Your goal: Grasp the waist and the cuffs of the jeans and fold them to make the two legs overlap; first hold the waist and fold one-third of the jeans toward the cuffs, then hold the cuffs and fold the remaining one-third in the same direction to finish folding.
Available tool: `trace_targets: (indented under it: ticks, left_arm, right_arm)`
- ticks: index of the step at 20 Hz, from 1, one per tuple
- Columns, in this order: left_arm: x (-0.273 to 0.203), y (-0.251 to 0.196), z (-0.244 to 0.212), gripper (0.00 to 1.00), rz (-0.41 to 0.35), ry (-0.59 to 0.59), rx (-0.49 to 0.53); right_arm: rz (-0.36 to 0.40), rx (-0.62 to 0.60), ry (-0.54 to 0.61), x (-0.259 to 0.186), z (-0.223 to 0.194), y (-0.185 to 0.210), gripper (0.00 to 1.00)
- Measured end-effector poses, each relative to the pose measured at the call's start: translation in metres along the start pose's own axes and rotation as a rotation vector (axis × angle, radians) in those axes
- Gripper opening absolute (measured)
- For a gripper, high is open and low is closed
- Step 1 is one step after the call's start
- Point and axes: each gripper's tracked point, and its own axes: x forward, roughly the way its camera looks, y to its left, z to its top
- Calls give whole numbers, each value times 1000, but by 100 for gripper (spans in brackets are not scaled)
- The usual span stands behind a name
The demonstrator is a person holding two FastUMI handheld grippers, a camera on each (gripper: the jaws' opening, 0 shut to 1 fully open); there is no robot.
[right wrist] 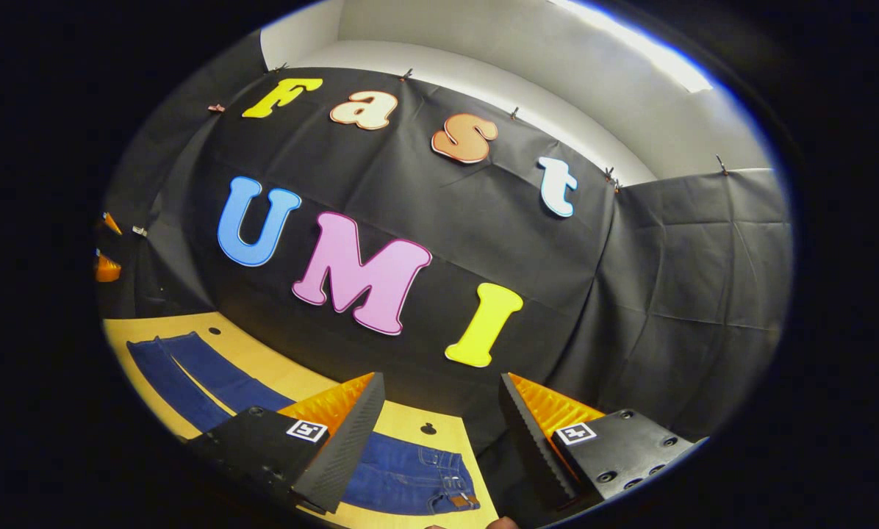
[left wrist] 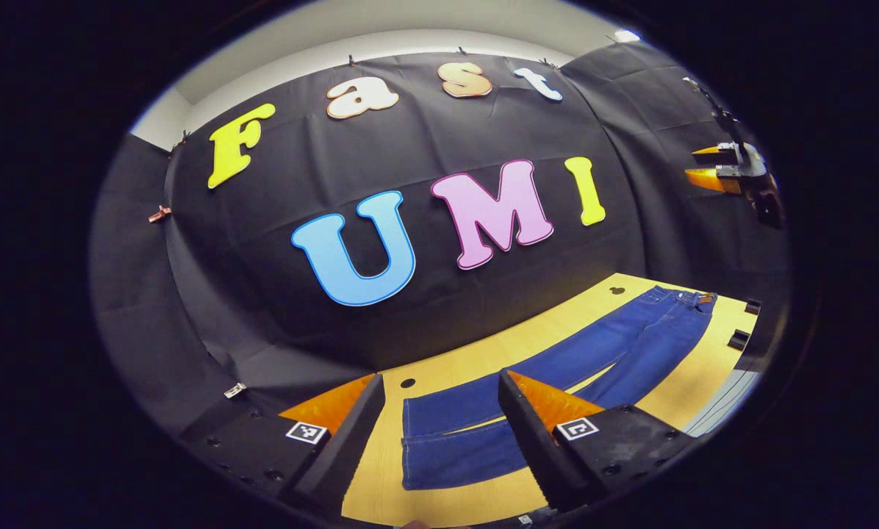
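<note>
A: We start at the left. Our left gripper [left wrist: 439, 419] hangs above the cuffs [left wrist: 439, 448] with its fingers spread wide and nothing between them. The jeans [left wrist: 557, 367] lie flat on the yellow table [left wrist: 381, 485], the two legs side by side and a little parted, not overlapping yet.

B: And at the right, our right gripper [right wrist: 439, 422] is also spread and empty, above the waist [right wrist: 425, 477].

A: So I think we should go down on both ends together, pinch one leg's cuff and the same side of the waist, and carry that leg over the other one evenly.

B: The cloth is deep blue denim, smooth, with a brown patch at the waist. It looks stiff enough to fold cleanly.
</note>
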Motion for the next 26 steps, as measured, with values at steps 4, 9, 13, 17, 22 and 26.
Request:
trace_targets:
  ticks: [4, 9, 13, 17, 22, 26]
  left_arm:
    - [-5, 4, -4, 97, -2, -13, 49]
    - [1, 2, -30, 97, -30, 42, 111]
    - [4, -4, -60, 97, -50, 112, 181]
    - [2, -13, -87, 98, -63, 172, 245]
    - [15, -34, -126, 98, -115, 237, 323]
    - [30, -39, -163, 97, -202, 278, 436]
  right_arm:
    - [52, 12, -9, 18, -1, 34, 96]
    - [208, -103, 37, 37, -34, 81, 96]
    - [267, -135, 47, 56, -49, 102, 96]
    - [297, -185, 58, 71, -65, 108, 96]
    - [314, -259, 142, 77, -117, 93, 96]
    - [274, -330, 228, 67, -158, 63, 96]
